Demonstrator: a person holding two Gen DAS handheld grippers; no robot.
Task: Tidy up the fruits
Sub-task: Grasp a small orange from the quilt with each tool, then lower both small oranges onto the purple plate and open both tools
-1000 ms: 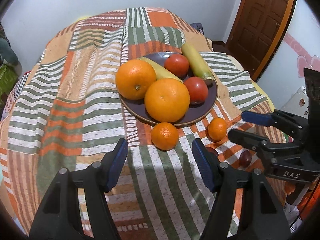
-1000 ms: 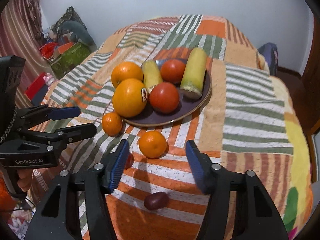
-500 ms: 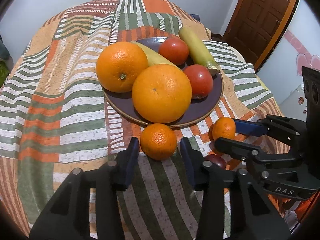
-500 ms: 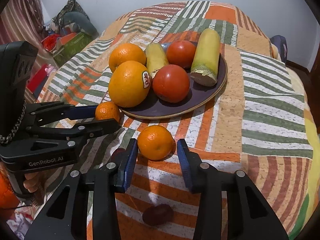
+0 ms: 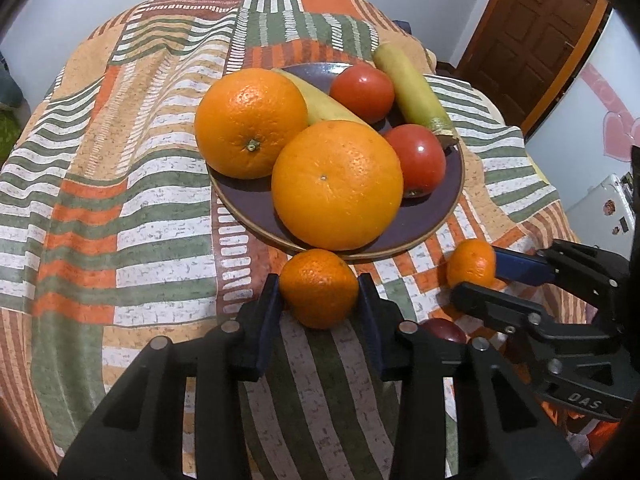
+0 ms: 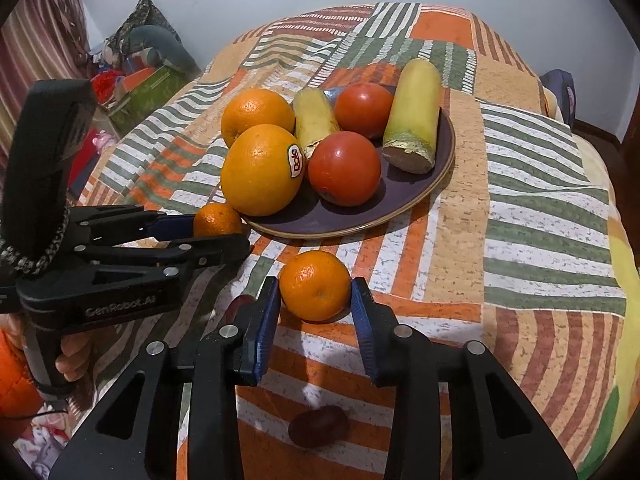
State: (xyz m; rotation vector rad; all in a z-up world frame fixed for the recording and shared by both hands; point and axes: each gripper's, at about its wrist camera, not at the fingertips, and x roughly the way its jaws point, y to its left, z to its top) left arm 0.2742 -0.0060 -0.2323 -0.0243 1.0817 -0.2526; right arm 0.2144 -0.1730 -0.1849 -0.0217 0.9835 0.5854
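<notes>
A purple plate on the striped cloth holds two big oranges, two tomatoes and two yellow-green fruits. Two mandarins lie on the cloth in front of it. My left gripper is closed around one mandarin, which also shows in the right wrist view. My right gripper is closed around the other mandarin, seen in the left wrist view too. Both mandarins rest on the cloth.
Two small dark red fruits lie on the cloth, one near my right gripper's base and one between the two grippers. The bed edge falls off on the right. Clutter sits at the far left; a wooden door stands at the right.
Both grippers moved forward and narrowed from wide open until their pads meet the sides of the two mandarins.
</notes>
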